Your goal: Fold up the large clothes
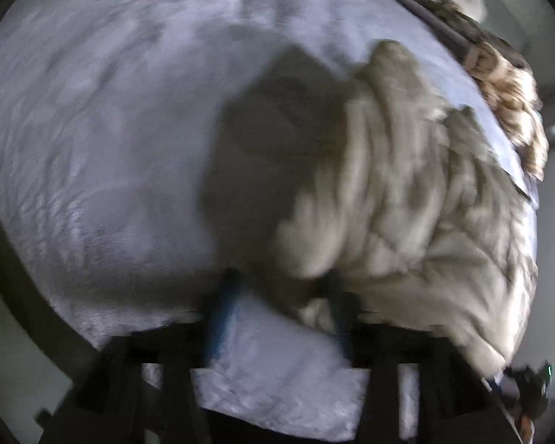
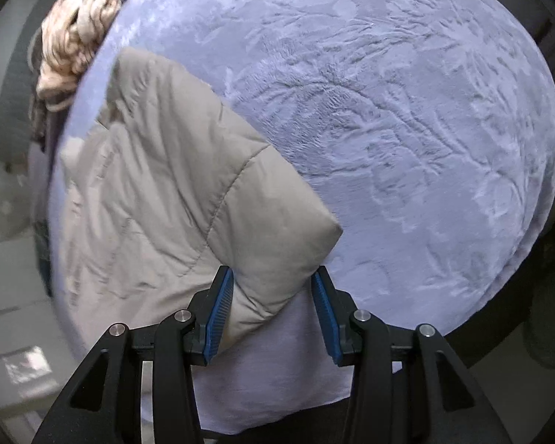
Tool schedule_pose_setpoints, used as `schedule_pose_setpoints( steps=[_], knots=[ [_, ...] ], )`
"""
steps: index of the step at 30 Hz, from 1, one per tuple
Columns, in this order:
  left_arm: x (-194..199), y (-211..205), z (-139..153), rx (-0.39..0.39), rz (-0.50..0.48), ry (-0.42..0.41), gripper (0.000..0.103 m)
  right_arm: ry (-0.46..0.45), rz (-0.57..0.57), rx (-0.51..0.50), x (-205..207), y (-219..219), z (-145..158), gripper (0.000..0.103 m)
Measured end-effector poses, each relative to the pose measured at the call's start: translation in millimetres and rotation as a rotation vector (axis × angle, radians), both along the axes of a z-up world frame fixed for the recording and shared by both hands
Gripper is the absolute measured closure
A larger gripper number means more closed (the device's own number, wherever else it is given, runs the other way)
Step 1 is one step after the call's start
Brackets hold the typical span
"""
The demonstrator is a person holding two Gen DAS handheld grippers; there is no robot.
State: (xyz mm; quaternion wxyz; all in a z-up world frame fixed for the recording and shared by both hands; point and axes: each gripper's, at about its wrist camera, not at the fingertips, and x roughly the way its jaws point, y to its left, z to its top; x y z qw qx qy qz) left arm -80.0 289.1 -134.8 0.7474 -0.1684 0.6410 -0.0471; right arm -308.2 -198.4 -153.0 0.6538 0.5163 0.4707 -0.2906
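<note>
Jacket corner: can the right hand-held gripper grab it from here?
Probably yes. The jacket corner already pokes between the open fingers of the right hand-held gripper, near the left pad, lying flat on the blanket. Nothing blocks it.

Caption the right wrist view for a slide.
Open right gripper straddling a corner of the beige quilted jacket on a lavender blanket.

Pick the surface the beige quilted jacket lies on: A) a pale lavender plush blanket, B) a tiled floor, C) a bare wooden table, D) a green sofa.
A: in the right wrist view the beige quilted jacket rests directly on a pale lavender plush blanket that fills most of the frame.
</note>
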Motion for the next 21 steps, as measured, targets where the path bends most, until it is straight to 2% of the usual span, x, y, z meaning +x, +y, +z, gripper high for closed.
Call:
schedule_pose_setpoints(
  steps=[2,4,6,9,12,18,21],
  knots=[
    [1.5,2.0,-1.3,-0.005,0.004,0.003,0.045,0.013,0.008,0.011,0.4,-2.0,-4.7,0.053],
    [1.6,1.9,3.6,0.035,-0.008,-0.008,0.045,0.027,0.009,0.02,0.1,-4.0,-7.9,0.048],
    [1.0,6.9,10.2,0.072,0.006,-0.013,0.045,0.04,0.016,0.023,-5.1,-4.2,-8.2,0.048],
    [-1.1,19.2,20.5,0.103,0.067,-0.006,0.045,0.054,0.043,0.005,-13.1,-3.9,2.5,0.048],
    [-5.3,26.8,33.3,0.168,0.096,-0.001,0.045,0.043,0.074,-0.022,-13.9,-1.1,16.8,0.048],
    [-6.8,-6.1,69.2,0.163,-0.005,-0.062,0.045,-0.052,0.174,-0.101,-2.4,5.4,55.8,0.046],
    [-6.9,-34.6,82.1,0.15,-0.068,-0.079,0.045,-0.075,0.259,-0.143,13.7,14.7,72.0,0.038]
  ],
)
